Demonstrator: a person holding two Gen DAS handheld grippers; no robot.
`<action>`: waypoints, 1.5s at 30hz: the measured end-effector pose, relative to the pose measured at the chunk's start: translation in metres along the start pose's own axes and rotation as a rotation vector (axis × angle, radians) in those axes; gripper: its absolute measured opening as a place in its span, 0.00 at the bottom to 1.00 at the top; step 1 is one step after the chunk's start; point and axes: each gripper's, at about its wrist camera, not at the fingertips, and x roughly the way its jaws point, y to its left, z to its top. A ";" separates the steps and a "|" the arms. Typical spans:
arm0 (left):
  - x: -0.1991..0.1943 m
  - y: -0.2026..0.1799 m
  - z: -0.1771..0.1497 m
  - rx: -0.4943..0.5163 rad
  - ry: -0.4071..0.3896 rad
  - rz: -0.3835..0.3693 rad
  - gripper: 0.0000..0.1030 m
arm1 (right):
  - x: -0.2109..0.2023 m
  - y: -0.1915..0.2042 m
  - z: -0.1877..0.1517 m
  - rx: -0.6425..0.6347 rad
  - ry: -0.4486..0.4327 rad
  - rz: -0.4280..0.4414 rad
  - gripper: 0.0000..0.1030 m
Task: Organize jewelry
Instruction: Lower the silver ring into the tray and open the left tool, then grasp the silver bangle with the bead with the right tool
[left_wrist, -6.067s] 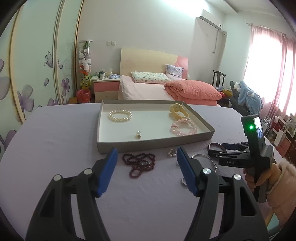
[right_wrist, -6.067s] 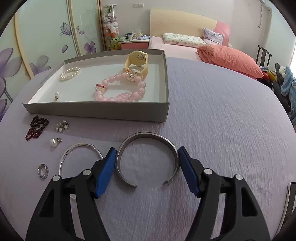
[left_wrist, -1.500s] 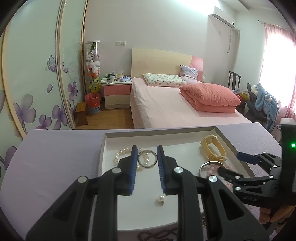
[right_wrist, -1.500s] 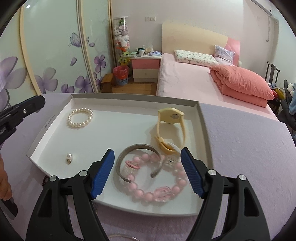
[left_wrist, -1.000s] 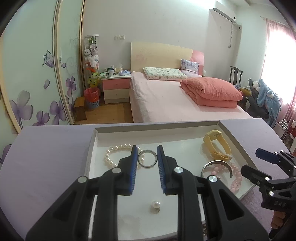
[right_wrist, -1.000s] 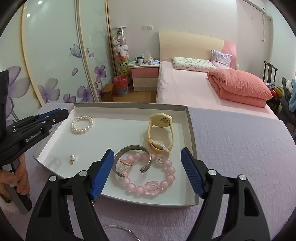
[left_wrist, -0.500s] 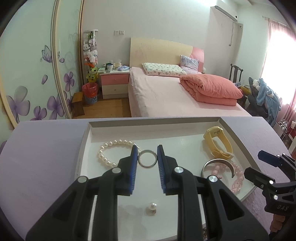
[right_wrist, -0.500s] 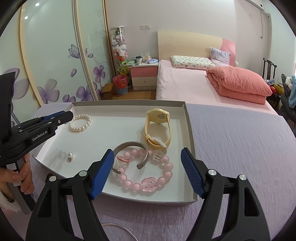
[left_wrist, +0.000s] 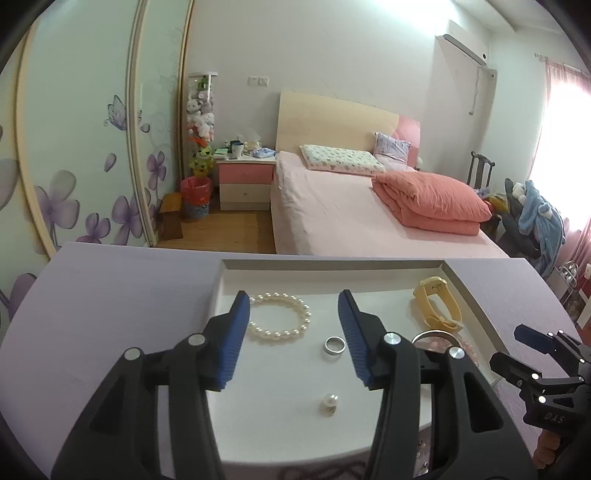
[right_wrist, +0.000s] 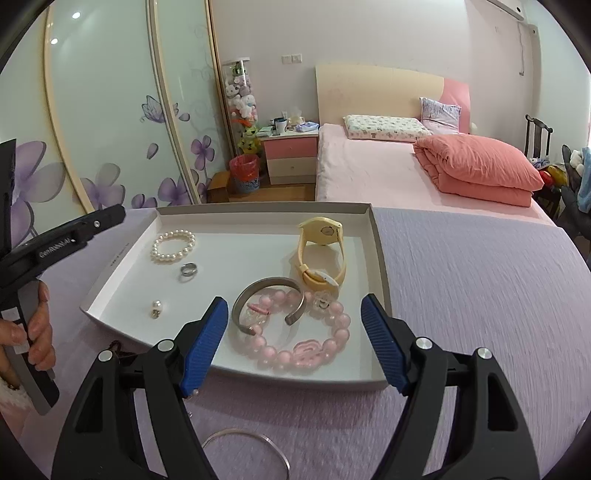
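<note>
My left hand-held gripper (left_wrist: 291, 332) has just been opening; half a second ago its ribbed blue pads pinched the silver ring, and now they stand apart with nothing pressed between them. The silver ring (left_wrist: 334, 345) lies flat on the white floor of the tray (left_wrist: 332, 263), just inside the right pad, at about 4 o'clock from the pearl bracelet (left_wrist: 279, 319). That piece is delivered, I judge, and this hand is free for the next one.

My right hand-held gripper (right_wrist: 291, 343) hangs unclenched over the tray's near edge, holding nothing; the grey metal cuff (right_wrist: 269, 302) and the pink bead bracelet (right_wrist: 303, 343) lie beneath its gap, the cuff resting partly over the beads.

The ring is a plain polished band, small and hard, apt to roll if nudged. The pearls are smooth, glossy and evenly round on a loop. At 6 o'clock from the ring sits a single pearl earring (left_wrist: 330, 400). The yellow watch (right_wrist: 322, 254) looks like soft rubbery plastic, its strap buckled into a standing loop at the tray's 2 o'clock corner. The tray is stiff card with low grey walls.

On the ridged lilac cloth of the table (right_wrist: 480, 295), a thin silver bangle (right_wrist: 245, 452) lies at 6 o'clock from the tray, not yet put away.
</note>
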 end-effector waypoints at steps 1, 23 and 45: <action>-0.006 0.003 -0.001 -0.003 -0.005 0.002 0.49 | -0.003 0.001 -0.001 0.000 0.000 0.002 0.72; -0.140 0.041 -0.071 -0.024 -0.056 -0.008 0.66 | -0.043 0.014 -0.097 -0.028 0.165 0.026 0.80; -0.155 0.050 -0.087 -0.026 -0.040 0.002 0.66 | -0.012 0.035 -0.091 -0.098 0.223 -0.027 0.85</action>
